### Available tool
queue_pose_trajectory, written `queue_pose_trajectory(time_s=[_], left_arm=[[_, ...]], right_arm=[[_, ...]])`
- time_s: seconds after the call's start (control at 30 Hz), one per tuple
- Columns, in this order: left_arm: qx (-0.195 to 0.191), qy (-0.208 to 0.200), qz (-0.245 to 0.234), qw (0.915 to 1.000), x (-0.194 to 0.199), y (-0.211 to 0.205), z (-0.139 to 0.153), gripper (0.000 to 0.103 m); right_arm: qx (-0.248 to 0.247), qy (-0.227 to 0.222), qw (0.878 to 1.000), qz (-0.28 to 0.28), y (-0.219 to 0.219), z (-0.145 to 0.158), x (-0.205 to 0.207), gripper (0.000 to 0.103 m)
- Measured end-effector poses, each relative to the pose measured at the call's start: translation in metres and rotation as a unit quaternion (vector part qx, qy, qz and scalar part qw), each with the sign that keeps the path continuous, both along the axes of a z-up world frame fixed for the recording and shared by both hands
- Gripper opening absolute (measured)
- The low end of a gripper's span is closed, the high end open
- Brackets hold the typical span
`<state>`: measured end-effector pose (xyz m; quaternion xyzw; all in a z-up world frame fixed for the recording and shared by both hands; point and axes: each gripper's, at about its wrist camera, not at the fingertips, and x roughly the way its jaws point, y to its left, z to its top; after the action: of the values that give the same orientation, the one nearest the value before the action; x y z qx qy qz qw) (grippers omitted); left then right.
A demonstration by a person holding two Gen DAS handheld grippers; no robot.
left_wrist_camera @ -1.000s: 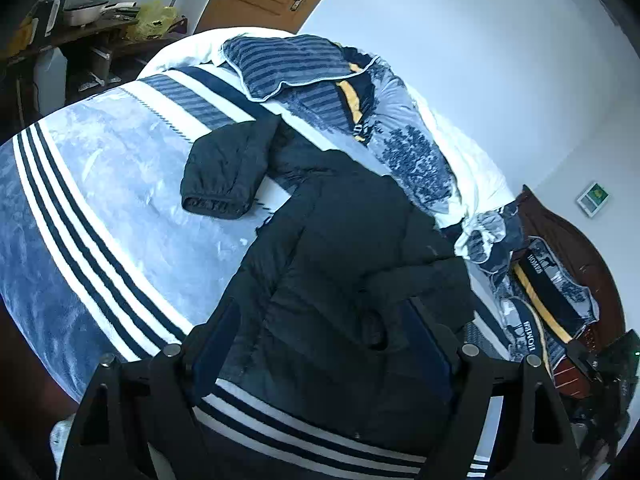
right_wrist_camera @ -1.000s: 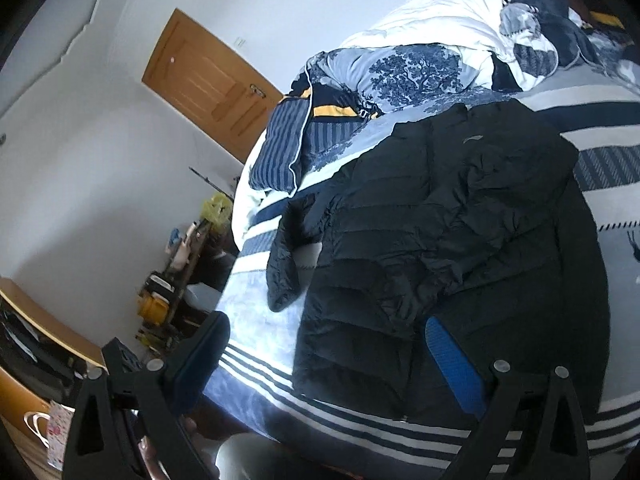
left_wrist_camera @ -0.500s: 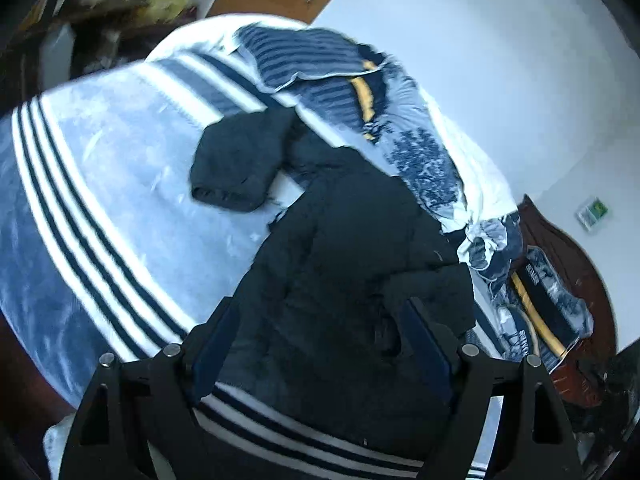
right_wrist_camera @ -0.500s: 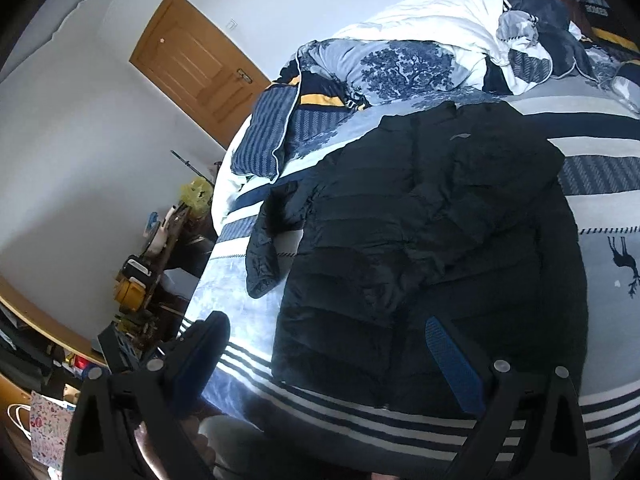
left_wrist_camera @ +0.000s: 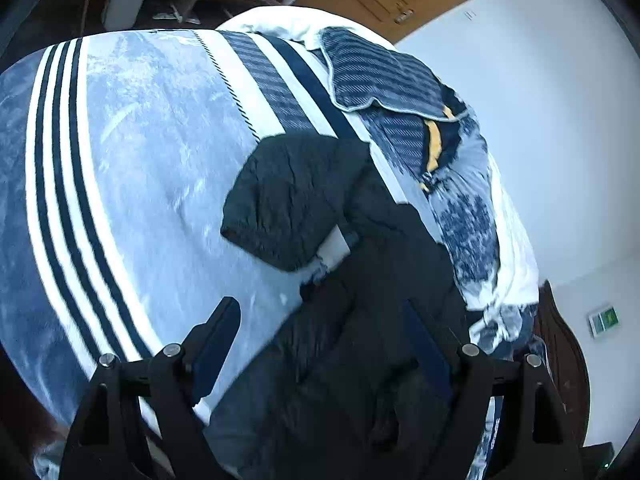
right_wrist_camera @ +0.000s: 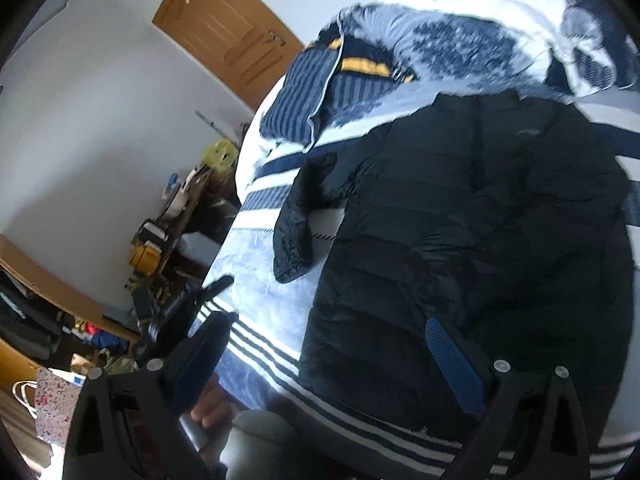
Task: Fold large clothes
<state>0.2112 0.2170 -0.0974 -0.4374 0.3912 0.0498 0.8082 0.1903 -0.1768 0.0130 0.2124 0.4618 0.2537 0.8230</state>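
Note:
A large black puffer jacket (right_wrist_camera: 472, 248) lies flat on the bed's blue and white striped blanket (left_wrist_camera: 152, 184). One sleeve (left_wrist_camera: 288, 204) sticks out to the left of the body; it also shows in the right wrist view (right_wrist_camera: 298, 220). My left gripper (left_wrist_camera: 324, 344) is open and empty above the jacket's left edge, a little short of the sleeve. My right gripper (right_wrist_camera: 332, 348) is open and empty above the jacket's lower hem. The left gripper's tip (right_wrist_camera: 216, 284) shows in the right wrist view, over the bed's edge.
A striped pillow (left_wrist_camera: 380, 76) and a rumpled patterned duvet (left_wrist_camera: 468, 208) lie at the bed's head. A wooden door (right_wrist_camera: 228, 36) stands behind. A cluttered desk (right_wrist_camera: 176, 220) stands left of the bed. A dark wooden headboard (left_wrist_camera: 560, 352) is at the right.
My left gripper has moved forward and left toward the outstretched sleeve. My right gripper has moved in closer over the jacket's hem. The jacket has not moved.

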Motion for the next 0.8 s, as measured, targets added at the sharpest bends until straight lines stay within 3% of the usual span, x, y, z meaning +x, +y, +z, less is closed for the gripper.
queue_pose_trajectory(time_s=[0.17, 0.3, 0.37, 0.43, 0.57, 0.67, 0.7, 0.73, 0.8], left_arm=[[0.032, 0.002, 0.038, 0.9988, -0.005, 0.014, -0.02, 0.083], [0.021, 0.017, 0.063, 0.9976, -0.002, 0.034, -0.041, 0.083], [0.022, 0.015, 0.07, 0.9972, 0.002, 0.042, -0.048, 0.083], [0.028, 0.025, 0.068, 0.997, 0.011, 0.054, -0.059, 0.083], [-0.019, 0.035, 0.073, 0.9965, 0.018, 0.067, -0.076, 0.083], [-0.018, 0.046, 0.068, 0.9964, 0.02, 0.066, -0.078, 0.083], [-0.027, 0.038, 0.068, 0.9966, 0.018, 0.067, -0.076, 0.083], [-0.023, 0.03, 0.071, 0.9967, 0.016, 0.067, -0.073, 0.083], [-0.006, 0.028, 0.075, 0.9967, 0.015, 0.067, -0.069, 0.083]], right_arm=[[0.017, 0.021, 0.998, 0.05, 0.027, -0.021, 0.05, 0.099], [0.001, 0.036, 0.995, 0.092, 0.078, -0.049, 0.104, 0.098], [-0.003, 0.052, 0.992, 0.117, 0.113, -0.072, 0.136, 0.093], [-0.012, 0.074, 0.989, 0.125, 0.143, -0.096, 0.161, 0.081], [-0.017, 0.127, 0.982, 0.138, 0.204, -0.149, 0.204, 0.078], [-0.024, 0.159, 0.975, 0.15, 0.24, -0.184, 0.219, 0.078], [-0.026, 0.167, 0.973, 0.154, 0.25, -0.193, 0.221, 0.071], [-0.032, 0.175, 0.971, 0.157, 0.261, -0.202, 0.22, 0.055], [-0.046, 0.181, 0.968, 0.166, 0.277, -0.212, 0.217, 0.035]])
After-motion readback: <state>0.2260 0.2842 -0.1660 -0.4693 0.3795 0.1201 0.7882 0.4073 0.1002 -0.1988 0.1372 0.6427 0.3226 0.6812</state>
